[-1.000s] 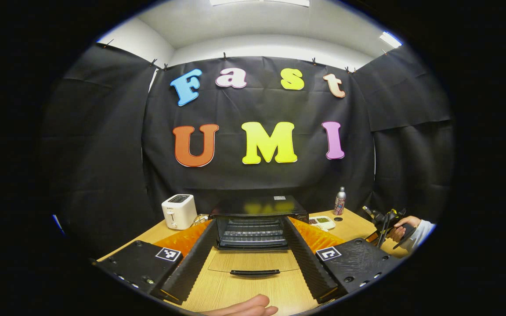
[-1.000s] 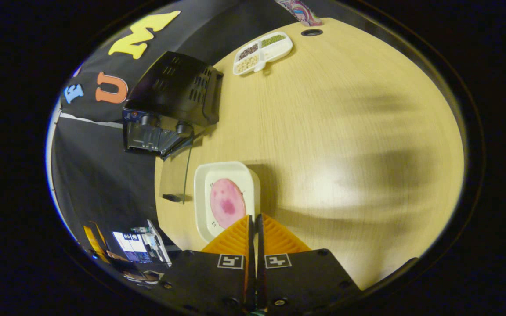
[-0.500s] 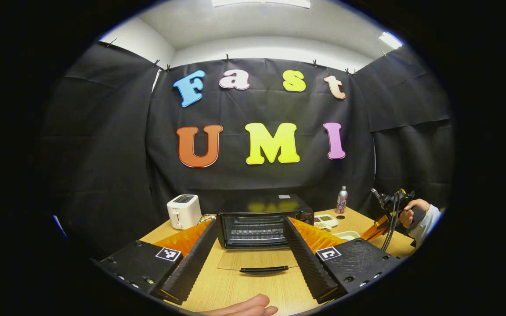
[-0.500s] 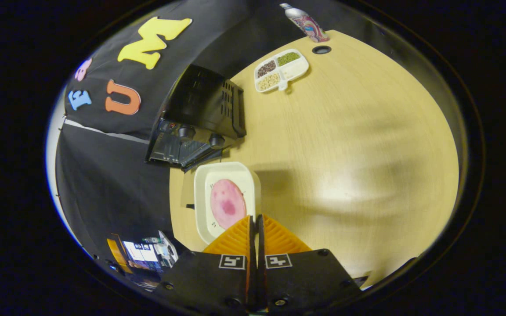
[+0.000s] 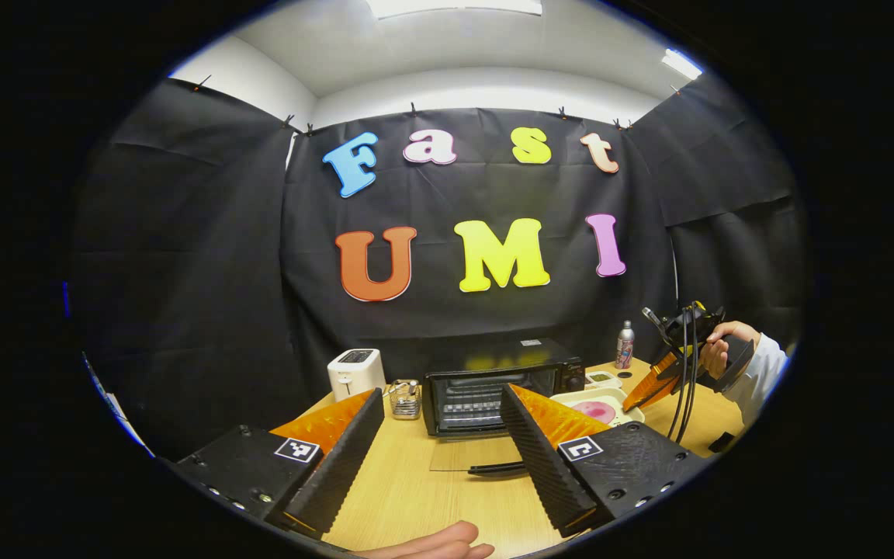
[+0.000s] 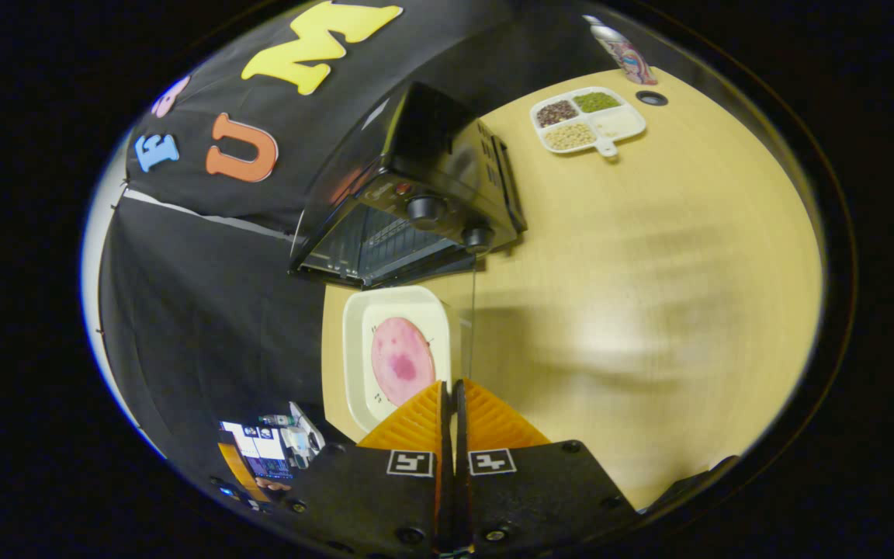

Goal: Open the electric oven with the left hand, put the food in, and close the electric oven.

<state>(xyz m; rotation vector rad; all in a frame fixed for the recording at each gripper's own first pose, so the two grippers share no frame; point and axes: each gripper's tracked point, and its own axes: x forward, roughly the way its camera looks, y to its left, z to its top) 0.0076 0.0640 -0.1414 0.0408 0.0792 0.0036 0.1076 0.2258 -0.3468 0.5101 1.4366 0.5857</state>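
An electric oven (image 5: 501,384) stands at the middle of the left gripper view on a light wooden table (image 5: 416,497), its glass door (image 5: 466,458) folded down flat toward the camera, the dark handle (image 5: 497,468) at the door's near edge. The left gripper (image 5: 439,442) fills the bottom of that frame with its fingers spread wide and nothing between them; the open door lies in the gap, farther off. A white toaster (image 5: 355,371) sits left of the oven, with a small glass jar (image 5: 406,399) between the two.

At the right edge of the same view, a hand (image 5: 715,353) in a white sleeve holds the right gripper (image 5: 653,380), tilted down onto a white square tray (image 5: 598,404) just right of the oven.

In the right gripper view, the right gripper (image 6: 452,392) at bottom centre has its fingers drawn together on the rim of the white square tray (image 6: 354,341), which carries a round pink slice of food (image 6: 402,361) at centre frame. The electric oven (image 6: 416,202) lies just above the tray with its cavity open. A divided snack dish (image 6: 588,120) and a bottle (image 6: 624,53) stand at the upper right of that frame.
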